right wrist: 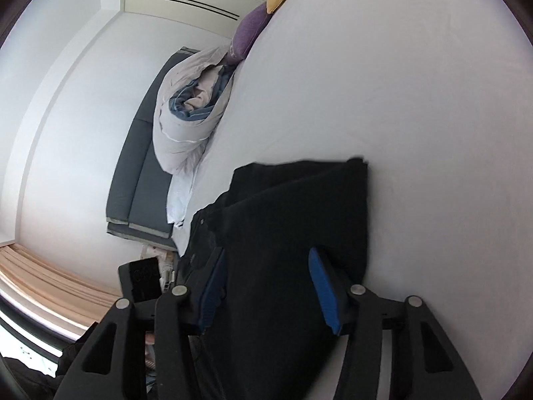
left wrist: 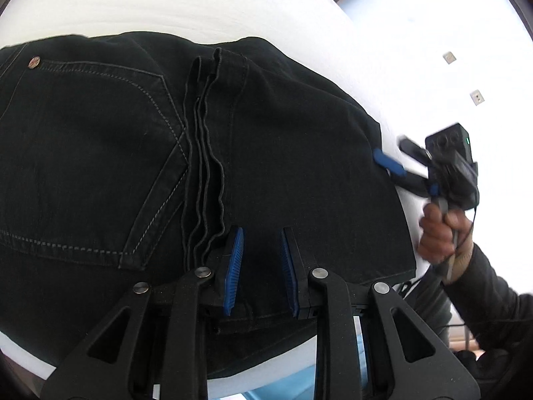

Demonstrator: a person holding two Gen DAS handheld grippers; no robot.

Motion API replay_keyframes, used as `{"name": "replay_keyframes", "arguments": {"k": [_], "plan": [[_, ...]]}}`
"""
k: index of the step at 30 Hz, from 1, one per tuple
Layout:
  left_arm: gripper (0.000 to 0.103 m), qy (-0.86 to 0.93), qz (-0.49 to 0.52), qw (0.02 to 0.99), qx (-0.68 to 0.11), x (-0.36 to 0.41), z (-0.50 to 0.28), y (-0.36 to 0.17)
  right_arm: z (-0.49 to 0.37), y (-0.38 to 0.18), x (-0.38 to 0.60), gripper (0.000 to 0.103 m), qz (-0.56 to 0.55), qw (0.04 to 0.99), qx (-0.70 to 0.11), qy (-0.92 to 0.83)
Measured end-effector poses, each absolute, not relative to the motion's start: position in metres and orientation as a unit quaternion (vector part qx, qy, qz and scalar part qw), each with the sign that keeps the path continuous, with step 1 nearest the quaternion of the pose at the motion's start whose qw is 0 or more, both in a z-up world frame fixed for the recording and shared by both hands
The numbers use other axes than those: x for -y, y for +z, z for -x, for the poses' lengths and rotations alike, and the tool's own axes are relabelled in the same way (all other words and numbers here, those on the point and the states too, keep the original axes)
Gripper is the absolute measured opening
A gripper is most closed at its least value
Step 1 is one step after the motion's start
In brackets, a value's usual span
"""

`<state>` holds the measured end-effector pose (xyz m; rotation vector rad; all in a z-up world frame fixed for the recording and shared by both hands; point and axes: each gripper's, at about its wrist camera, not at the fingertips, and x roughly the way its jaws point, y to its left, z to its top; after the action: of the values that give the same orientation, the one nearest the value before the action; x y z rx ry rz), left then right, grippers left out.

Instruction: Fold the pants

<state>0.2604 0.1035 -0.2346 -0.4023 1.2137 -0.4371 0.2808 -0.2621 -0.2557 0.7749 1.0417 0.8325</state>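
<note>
1. The pants are lying on the white bed sheet as a compact dark bundle. The leg hems are stacked across the seat, just beside the back pocket. By this layout, the lengthwise fold and one crosswise fold are judged done. A last tidy, or one more crosswise fold, is judged to be what is remaining.
2. The fabric is showing as black denim with pale stitching. A copper rivet is sitting at 10 o'clock in the left wrist view. The hem edges are lying wavy, not flush.
3. The left gripper is hovering at 6 o'clock over the near edge. Its jaws are standing apart, with nothing between the blue pads.
4. The right gripper is sitting at the bundle's side edge, at 3 o'clock in the left wrist view. Its jaws are spread wide and gripping nothing; dark cloth is lying between and below them.
</note>
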Motion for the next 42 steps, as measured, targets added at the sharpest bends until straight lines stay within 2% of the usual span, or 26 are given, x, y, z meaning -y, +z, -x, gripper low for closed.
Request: {"name": "replay_keyframes", "arguments": {"k": [6, 14, 15, 17, 18, 19, 25, 35, 42], "plan": [[0.022, -0.206, 0.179, 0.788, -0.552, -0.106, -0.24, -0.226, -0.23, -0.259, 0.198, 0.055, -0.302, 0.677, -0.504, 0.442], [0.022, -0.164, 0.194, 0.821, -0.512, -0.134, -0.211, -0.207, -0.181, -0.248, 0.185, 0.057, -0.297, 0.655, -0.515, 0.465], [0.025, -0.15, 0.211, 0.827, -0.5, -0.144, -0.204, -0.204, -0.184, -0.244, 0.185, 0.057, -0.304, 0.657, -0.508, 0.466], [0.057, -0.114, 0.265, 0.838, -0.464, -0.174, -0.183, -0.199, -0.192, -0.234, 0.191, 0.057, -0.323, 0.667, -0.489, 0.46], [0.09, -0.085, 0.295, 0.846, -0.437, -0.194, -0.17, -0.197, -0.199, -0.229, 0.195, 0.057, -0.333, 0.672, -0.479, 0.457], [0.1, -0.057, 0.319, 0.854, -0.407, -0.211, -0.156, -0.194, -0.204, -0.225, 0.202, 0.057, -0.34, 0.676, -0.471, 0.452], [0.1, 0.02, 0.481, 0.824, -0.3, -0.299, -0.106, -0.211, -0.239, -0.223, 0.205, 0.057, -0.393, 0.676, -0.444, 0.438], [0.1, 0.036, 0.598, 0.748, -0.284, -0.338, -0.13, -0.271, -0.266, -0.269, 0.189, 0.055, -0.444, 0.635, -0.488, 0.402], [0.098, 0.003, 0.653, 0.713, -0.257, -0.352, -0.141, -0.299, -0.268, -0.274, 0.191, 0.055, -0.453, 0.627, -0.489, 0.405]]}}
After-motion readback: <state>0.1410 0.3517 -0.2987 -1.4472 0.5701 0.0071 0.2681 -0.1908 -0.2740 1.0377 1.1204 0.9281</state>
